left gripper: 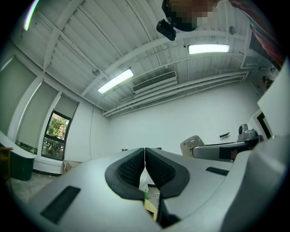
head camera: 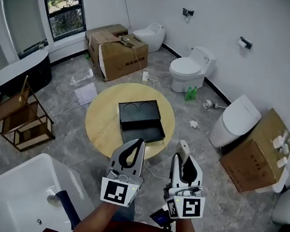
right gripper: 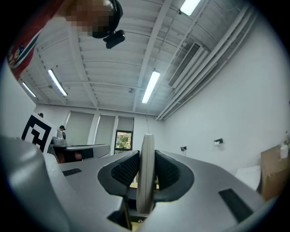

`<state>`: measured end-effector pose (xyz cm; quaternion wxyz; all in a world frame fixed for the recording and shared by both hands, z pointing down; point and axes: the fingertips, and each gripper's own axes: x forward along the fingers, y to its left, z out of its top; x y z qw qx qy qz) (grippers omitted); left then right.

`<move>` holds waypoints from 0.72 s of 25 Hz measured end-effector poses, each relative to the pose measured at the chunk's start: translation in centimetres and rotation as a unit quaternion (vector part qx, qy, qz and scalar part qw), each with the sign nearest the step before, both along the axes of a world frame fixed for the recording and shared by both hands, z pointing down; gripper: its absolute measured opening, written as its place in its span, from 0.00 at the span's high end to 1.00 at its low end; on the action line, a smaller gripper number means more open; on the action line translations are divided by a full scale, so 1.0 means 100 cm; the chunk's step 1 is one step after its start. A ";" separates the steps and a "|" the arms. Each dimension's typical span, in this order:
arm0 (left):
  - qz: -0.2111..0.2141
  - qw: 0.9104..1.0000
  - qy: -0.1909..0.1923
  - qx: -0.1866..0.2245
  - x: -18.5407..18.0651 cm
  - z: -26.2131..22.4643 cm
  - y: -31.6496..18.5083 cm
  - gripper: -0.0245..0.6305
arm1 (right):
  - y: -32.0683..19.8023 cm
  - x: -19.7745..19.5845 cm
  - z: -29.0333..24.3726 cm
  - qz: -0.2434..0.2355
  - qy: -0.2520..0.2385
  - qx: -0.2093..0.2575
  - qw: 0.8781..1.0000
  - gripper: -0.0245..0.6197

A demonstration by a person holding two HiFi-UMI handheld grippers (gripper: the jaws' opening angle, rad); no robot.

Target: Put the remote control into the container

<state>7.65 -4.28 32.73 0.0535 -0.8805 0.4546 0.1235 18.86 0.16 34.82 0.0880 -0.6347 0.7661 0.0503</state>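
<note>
The remote (right gripper: 146, 172) is pinched between the right gripper's (right gripper: 146, 163) jaws (the left gripper's (left gripper: 144, 159) are pressed together, empty), while the container (head camera: 142, 133), well ahead of them, is not yet reached.

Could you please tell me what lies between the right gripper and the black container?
Nothing but bare wooden tabletop, as the head view shows; the right gripper grips the remote control short of the container.
</note>
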 end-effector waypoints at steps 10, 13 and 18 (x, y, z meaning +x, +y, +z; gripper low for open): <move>-0.010 1.000 0.005 -0.006 -0.053 -0.004 -0.138 0.94 | -0.140 -0.060 -0.008 -0.017 0.008 -0.007 1.000 0.78; -0.010 1.000 0.009 -0.009 -0.067 -0.005 -0.166 0.94 | -0.168 -0.074 -0.009 -0.017 0.014 -0.005 1.000 0.78; -0.014 1.000 0.011 -0.010 -0.077 -0.001 -0.197 0.94 | -0.201 -0.082 -0.011 -0.015 0.024 0.007 1.000 0.78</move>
